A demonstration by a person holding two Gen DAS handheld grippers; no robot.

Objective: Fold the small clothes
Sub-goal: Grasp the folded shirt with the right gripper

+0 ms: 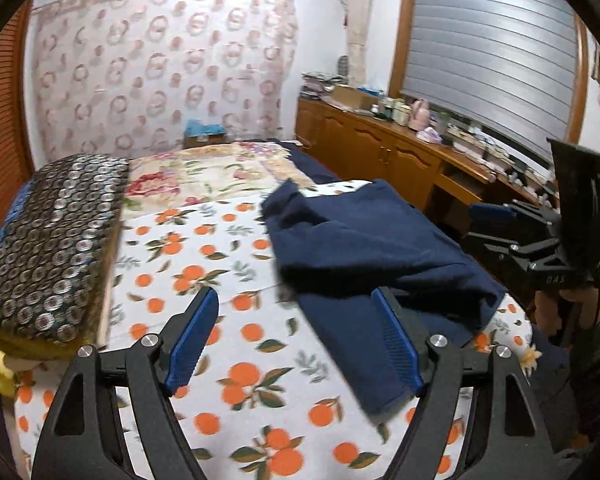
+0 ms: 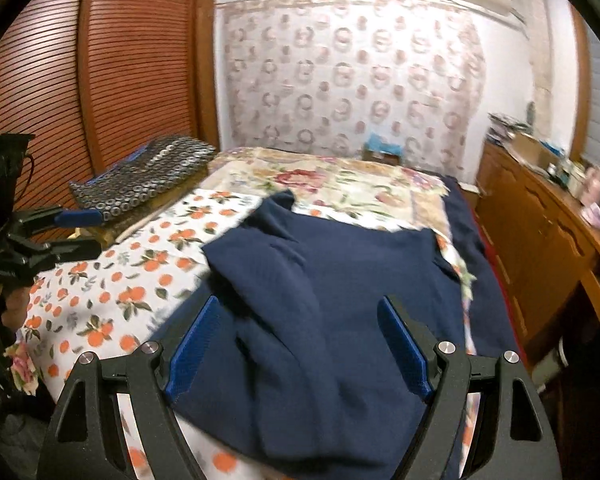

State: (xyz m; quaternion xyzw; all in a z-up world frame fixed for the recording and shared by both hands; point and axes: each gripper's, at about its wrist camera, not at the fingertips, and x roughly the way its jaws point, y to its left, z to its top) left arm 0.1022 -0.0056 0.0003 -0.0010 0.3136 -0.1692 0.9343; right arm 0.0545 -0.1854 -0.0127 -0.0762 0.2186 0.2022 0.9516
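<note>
Navy garment lies rumpled on the orange-print sheet of the bed, toward the bed's right side in the left wrist view, partly folded over itself with one flap running down to the near edge. Left gripper hangs over the sheet with jaws spread wide, nothing between the blue pads; the right-hand pad overlaps the garment's near flap in the picture, contact can't be confirmed. Right gripper shows at the right edge, off the bed side, held by a hand. A dark circle-patterned cushion sits on the bed's left. Right wrist view: same garment fills the middle of the frame, right gripper above it, jaws released and wide, no cloth pinched. Left gripper is at the left edge, over the sheet. Wooden cabinets run along the right wall.
</note>
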